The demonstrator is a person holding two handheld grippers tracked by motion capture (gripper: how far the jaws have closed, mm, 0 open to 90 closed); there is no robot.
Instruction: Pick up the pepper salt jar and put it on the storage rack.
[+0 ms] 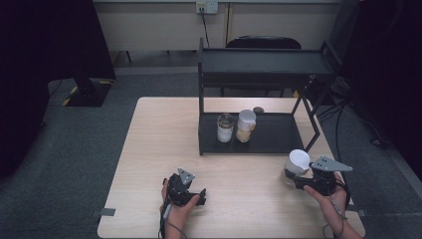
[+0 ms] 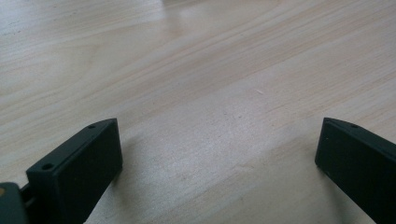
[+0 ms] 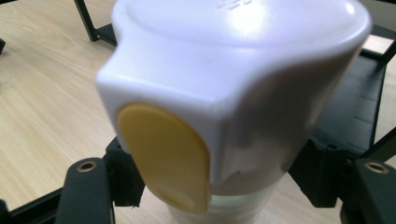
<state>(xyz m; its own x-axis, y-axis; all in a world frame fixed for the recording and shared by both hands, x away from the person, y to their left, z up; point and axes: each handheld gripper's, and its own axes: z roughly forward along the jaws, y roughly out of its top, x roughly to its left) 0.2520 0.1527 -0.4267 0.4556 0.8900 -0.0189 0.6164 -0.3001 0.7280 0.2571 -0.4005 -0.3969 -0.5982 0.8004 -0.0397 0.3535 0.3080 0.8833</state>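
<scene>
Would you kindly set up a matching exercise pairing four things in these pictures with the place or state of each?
Things:
1. white-lidded jar
2. left gripper
3. two jars
4. black rack

Places or states:
A. open over bare wood
B. side by side on the lower shelf
C. clamped in the right gripper
D. at the table's far side

Pairs: 1-C, 2-A, 3-B, 4-D

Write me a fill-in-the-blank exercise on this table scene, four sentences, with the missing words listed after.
1. The right gripper is shut on a jar with a ____ lid.
2. The left gripper has its jaws ____ over the bare table.
3. On the lower shelf of the black rack stand ____ jars.
4. The tab on the held jar's lid is ____.

Missing words: white; open; two; yellow
</scene>
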